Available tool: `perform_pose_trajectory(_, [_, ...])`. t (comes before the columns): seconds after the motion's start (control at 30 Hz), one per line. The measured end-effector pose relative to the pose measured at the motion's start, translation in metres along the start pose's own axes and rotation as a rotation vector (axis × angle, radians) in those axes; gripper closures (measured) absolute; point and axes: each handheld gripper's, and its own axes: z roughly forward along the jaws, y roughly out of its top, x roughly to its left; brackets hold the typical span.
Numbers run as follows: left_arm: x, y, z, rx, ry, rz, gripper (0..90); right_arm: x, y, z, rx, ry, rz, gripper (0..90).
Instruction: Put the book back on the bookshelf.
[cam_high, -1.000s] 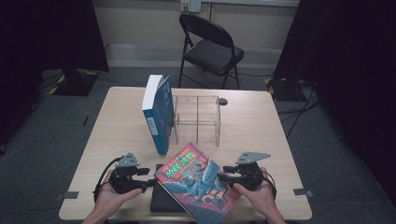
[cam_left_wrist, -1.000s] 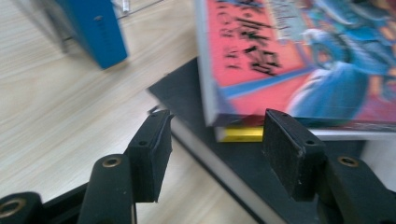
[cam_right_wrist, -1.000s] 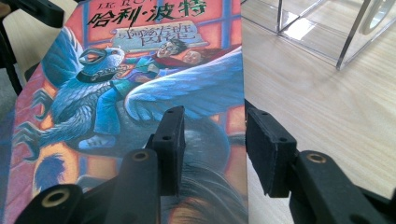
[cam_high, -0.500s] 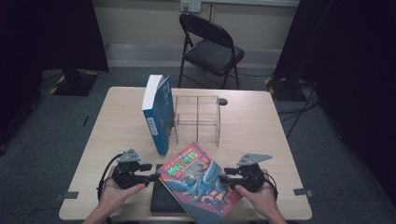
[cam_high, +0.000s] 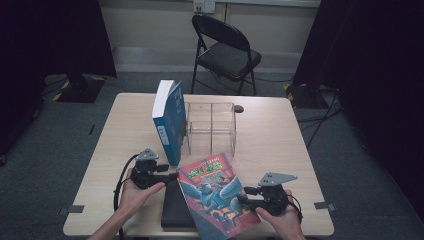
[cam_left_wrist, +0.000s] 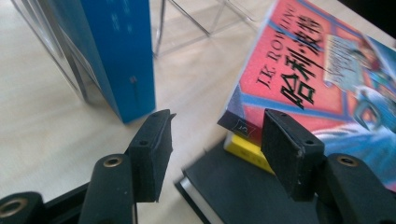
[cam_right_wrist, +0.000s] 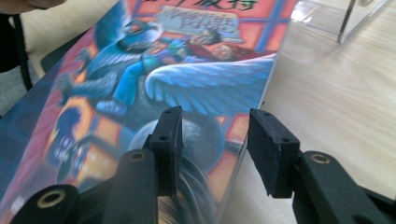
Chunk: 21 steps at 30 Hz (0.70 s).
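A colourful illustrated book (cam_high: 215, 195) lies askew on a black book (cam_high: 172, 210) at the table's near edge. My left gripper (cam_high: 172, 176) is open at its upper left corner. In the left gripper view (cam_left_wrist: 215, 126) the spine corner of the colourful book (cam_left_wrist: 317, 70) sits just inside the right jaw, with a yellow strip beneath it on the black book (cam_left_wrist: 233, 191). My right gripper (cam_high: 242, 196) is open astride the book's right edge. In the right gripper view (cam_right_wrist: 215, 126) one jaw is over the cover (cam_right_wrist: 187, 70) and the other beside the edge, over the table.
A blue book (cam_high: 170, 125) stands upright against a clear acrylic organizer (cam_high: 212, 127) mid-table, close to my left gripper. The bare wooden table (cam_high: 280, 145) stretches to the right. A folding chair (cam_high: 227, 55) stands beyond the far edge. A small dark object (cam_high: 239, 108) lies behind the organizer.
My left gripper has moved right and slightly away from the person, up to the colourful book's corner. The right gripper and the books have stayed put.
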Motion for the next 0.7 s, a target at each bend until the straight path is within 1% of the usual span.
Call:
perform_pose_trajectory(0.1, [-0.002, 0.004, 0.003, -0.003, 0.026, 0.000, 44.7, 0.004, -0.003, -0.002, 0.005, 0.017, -0.006, 56.2])
perform_pose_trajectory(0.17, [-0.003, 0.004, 0.003, -0.003, 0.007, -0.005, 43.3, 0.006, -0.003, -0.004, 0.014, 0.032, -0.011, 56.2])
perform_pose_trajectory(0.23, [-0.009, 0.002, 0.001, -0.003, 0.007, 0.009, 41.8, 0.006, -0.002, -0.004, 0.019, 0.044, -0.017, 55.8])
perform_pose_trajectory(0.3, [-0.014, 0.001, 0.000, -0.002, -0.005, 0.018, 41.8, 0.002, 0.000, -0.003, 0.009, 0.058, -0.004, 54.7])
perform_pose_trajectory(0.33, [-0.017, 0.000, -0.001, -0.001, -0.007, 0.028, 41.5, 0.001, 0.002, -0.002, 0.004, 0.057, 0.000, 52.3])
perform_pose_trajectory(0.37, [-0.019, 0.000, -0.002, -0.004, -0.013, 0.030, 41.6, -0.003, 0.006, 0.003, -0.004, 0.049, 0.012, 49.7])
perform_pose_trajectory(0.4, [-0.021, -0.001, -0.003, -0.009, -0.029, 0.030, 41.7, -0.006, 0.009, 0.006, -0.005, 0.046, 0.014, 49.5])
perform_pose_trajectory(0.43, [-0.024, -0.001, -0.003, -0.003, -0.049, 0.034, 40.9, -0.010, 0.013, 0.012, -0.011, 0.056, 0.021, 47.8])
perform_pose_trajectory(0.5, [-0.029, -0.002, 0.000, 0.001, -0.076, 0.050, 40.4, -0.014, 0.020, 0.020, -0.031, 0.051, 0.029, 47.9])
perform_pose_trajectory(0.53, [-0.031, -0.002, 0.002, 0.006, -0.097, 0.044, 40.4, -0.015, 0.023, 0.023, -0.030, 0.041, 0.023, 48.4])
perform_pose_trajectory(0.57, [-0.033, -0.002, 0.004, 0.005, -0.105, 0.043, 40.4, -0.016, 0.025, 0.024, -0.030, 0.040, 0.022, 48.8])
perform_pose_trajectory(0.63, [-0.033, 0.000, 0.005, 0.005, -0.091, 0.061, 38.3, -0.015, 0.024, 0.023, -0.023, 0.033, 0.026, 51.3])
perform_pose_trajectory(0.7, [-0.032, 0.001, 0.006, 0.008, -0.096, 0.066, 38.7, -0.014, 0.019, 0.021, -0.017, 0.031, 0.022, 51.6])
